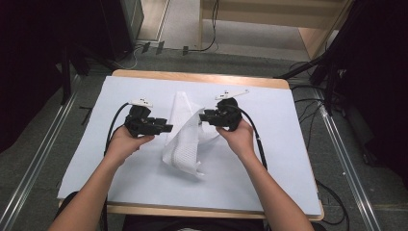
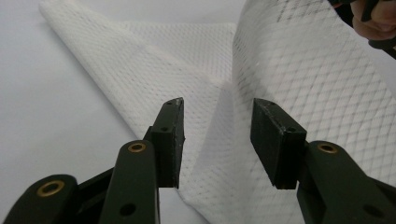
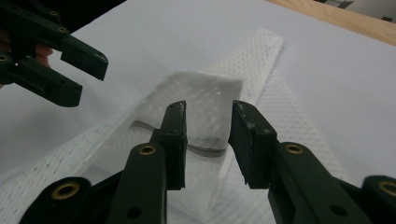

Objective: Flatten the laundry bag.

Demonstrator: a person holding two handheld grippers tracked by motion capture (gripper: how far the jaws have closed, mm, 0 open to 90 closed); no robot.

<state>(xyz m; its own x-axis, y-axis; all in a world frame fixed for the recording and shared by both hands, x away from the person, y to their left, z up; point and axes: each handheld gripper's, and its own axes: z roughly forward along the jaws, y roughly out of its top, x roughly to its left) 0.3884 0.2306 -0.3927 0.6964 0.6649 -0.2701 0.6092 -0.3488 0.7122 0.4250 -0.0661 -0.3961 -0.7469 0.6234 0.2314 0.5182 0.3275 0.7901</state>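
1. Left gripper (image 1: pixel 166 129) sits left of the white mesh cloth (image 1: pixel 185 134) in the high view, jaws pointing toward it; its own view shows the jaws standing apart with nothing pressed between them, the cloth (image 2: pixel 299 84) rising just beyond the pads.
2. Right gripper (image 1: pixel 202 117) reaches in from the other side, its jaws at the raised edge of the cloth; in the right gripper view the jaws are partly apart, and a lifted fold of the cloth (image 3: pixel 205 100) hangs just past the tips (whether the pads touch it I cannot tell, as the fold is blurred).
3. Between the two grippers the cloth lies as a long, narrow folded strip, running from the far middle of the sheet down toward the person, its near end (image 1: pixel 192 168) crumpled and its right edge tipped up near the right gripper.
4. White sheet (image 1: pixel 269 178) covers most of the table and lies bare to the left of the left hand (image 1: pixel 127 142), to the right of the right hand (image 1: pixel 238 137), and in front of the cloth's near end.
5. Wooden table edge (image 1: pixel 202 77) shows along the far side, well apart from both grippers; a strip of it also shows at the near side (image 1: pixel 192 211).
6. Beyond the table, grey floor (image 1: pixel 43 139) with metal rails (image 1: pixel 346 159) runs along both sides, and cables (image 1: pixel 308 103) lie at the right.
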